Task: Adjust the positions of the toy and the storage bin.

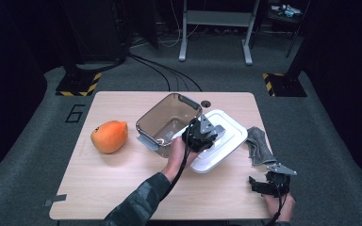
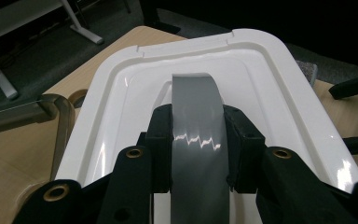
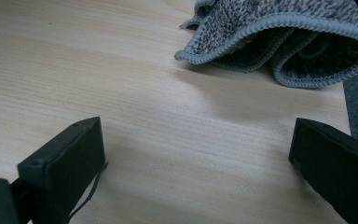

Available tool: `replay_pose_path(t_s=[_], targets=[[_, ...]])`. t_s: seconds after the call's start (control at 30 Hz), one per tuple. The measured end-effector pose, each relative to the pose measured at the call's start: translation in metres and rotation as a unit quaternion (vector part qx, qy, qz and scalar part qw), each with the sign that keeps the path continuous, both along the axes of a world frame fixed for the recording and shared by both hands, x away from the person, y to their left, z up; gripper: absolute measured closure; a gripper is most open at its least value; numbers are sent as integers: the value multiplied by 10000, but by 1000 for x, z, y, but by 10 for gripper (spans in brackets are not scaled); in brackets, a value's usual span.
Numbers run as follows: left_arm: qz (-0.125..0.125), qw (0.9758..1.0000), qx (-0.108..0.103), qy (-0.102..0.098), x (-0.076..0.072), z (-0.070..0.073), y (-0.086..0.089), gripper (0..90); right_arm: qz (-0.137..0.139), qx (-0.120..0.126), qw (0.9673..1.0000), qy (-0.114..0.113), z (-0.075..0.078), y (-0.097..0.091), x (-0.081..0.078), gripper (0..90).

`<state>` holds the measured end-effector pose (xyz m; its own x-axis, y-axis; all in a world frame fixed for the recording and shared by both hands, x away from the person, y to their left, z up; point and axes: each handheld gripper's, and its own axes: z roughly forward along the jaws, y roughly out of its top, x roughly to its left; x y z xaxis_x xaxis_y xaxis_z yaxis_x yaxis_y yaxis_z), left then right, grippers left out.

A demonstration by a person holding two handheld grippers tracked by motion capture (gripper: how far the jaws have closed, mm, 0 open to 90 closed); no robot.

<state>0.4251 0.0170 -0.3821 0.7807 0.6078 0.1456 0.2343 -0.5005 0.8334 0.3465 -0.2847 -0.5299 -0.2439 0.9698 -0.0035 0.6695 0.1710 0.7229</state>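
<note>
Left gripper view: left gripper [image 2: 198, 144] gripping lid [image 2: 121, 93] handle [image 2: 196, 100] | box [image 1: 167, 120] awaiting lid | right gripper [image 3: 196, 154] idling wide.

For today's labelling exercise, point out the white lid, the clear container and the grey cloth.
white lid [image 2: 279, 88], left gripper view, right rim.
clear container [image 1: 147, 120], high view, left wall.
grey cloth [image 3: 279, 28], right gripper view, upper fold.

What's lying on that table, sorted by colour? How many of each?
Orange: 1, the fruit
White: 1, the lid, held by its grey handle in the left gripper
Clear brown: 1, the box
Grey: 1, the cloth
Total: 4
</note>
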Motion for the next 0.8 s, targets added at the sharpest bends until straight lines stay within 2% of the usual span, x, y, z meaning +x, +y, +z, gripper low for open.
replay_pose_path(t_s=[0.2,0.3,0.7,0.8], targets=[[-109,9999,-23,-33,-8,1,-6,665,-23,14,10000,-12,0,0,0,27],[-179,9998,-9,57,-10,-3,-8,665,-10,14,10000,-8,0,0,0,27],[-162,9996,77,197,-12,-26,-13,665,-1,6,10000,1,0,0,0,27],[-140,9995,33,276,-14,-34,-13,665,-2,6,10000,2,0,0,0,27]])
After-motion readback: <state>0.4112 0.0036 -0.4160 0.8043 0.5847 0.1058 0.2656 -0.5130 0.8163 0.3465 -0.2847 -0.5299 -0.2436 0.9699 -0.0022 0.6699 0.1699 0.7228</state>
